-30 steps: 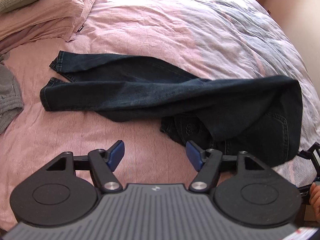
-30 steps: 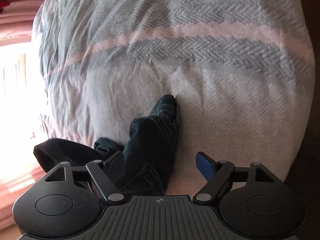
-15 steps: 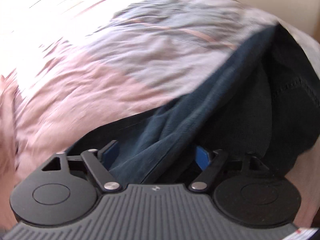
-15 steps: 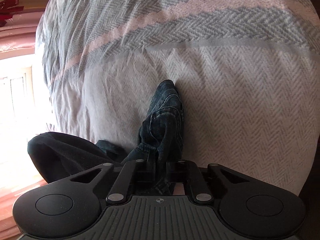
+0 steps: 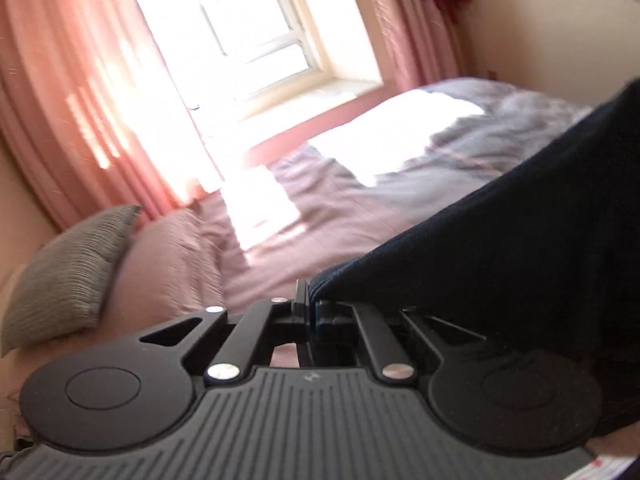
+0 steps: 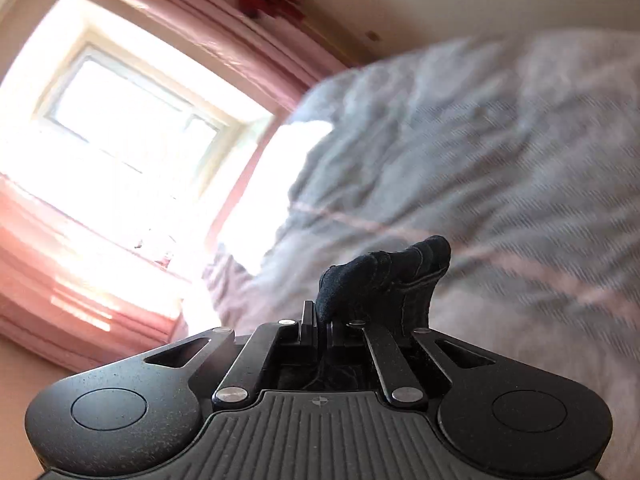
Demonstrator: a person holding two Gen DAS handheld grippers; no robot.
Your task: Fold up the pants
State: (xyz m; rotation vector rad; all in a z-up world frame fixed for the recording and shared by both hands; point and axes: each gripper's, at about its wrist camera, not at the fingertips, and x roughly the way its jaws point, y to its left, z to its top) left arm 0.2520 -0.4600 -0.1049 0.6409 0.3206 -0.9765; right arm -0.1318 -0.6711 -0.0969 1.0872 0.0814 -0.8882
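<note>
A: What did the left wrist view show, left to right?

B: A grey cushion (image 5: 68,276) sat at 9 o'clock against a pink pillow (image 5: 168,264). Pink curtains (image 5: 76,92) hung at 10 o'clock beside a bright window (image 5: 240,24) at 12. The bed (image 5: 320,216) ran across the middle, sunlit in patches. The left gripper (image 5: 311,314) sat at 6 o'clock, its fingers pinched together on an edge of the pants (image 5: 520,248). The dark cloth rose from the fingers toward 3 o'clock, lifted off the bed and blocking the lower right of the view.

A: And the right wrist view?

B: The window (image 6: 120,120) glared at 10 o'clock, with curtains (image 6: 224,28) stretching toward 12. A grey blanket (image 6: 480,160) with a thin pink stripe filled the frame from 1 to 4 o'clock, blurred. The right gripper (image 6: 320,326) sat at 6 o'clock, fingers clamped on a bunched fold of the pants (image 6: 384,276). That dark wad stuck up just past the fingertips, toward 1 o'clock, clear of the blanket behind it.

A: So both held the pants?

B: Yes. Each pair of fingers was closed narrow on dark denim, with the cloth raised above the bed.
</note>
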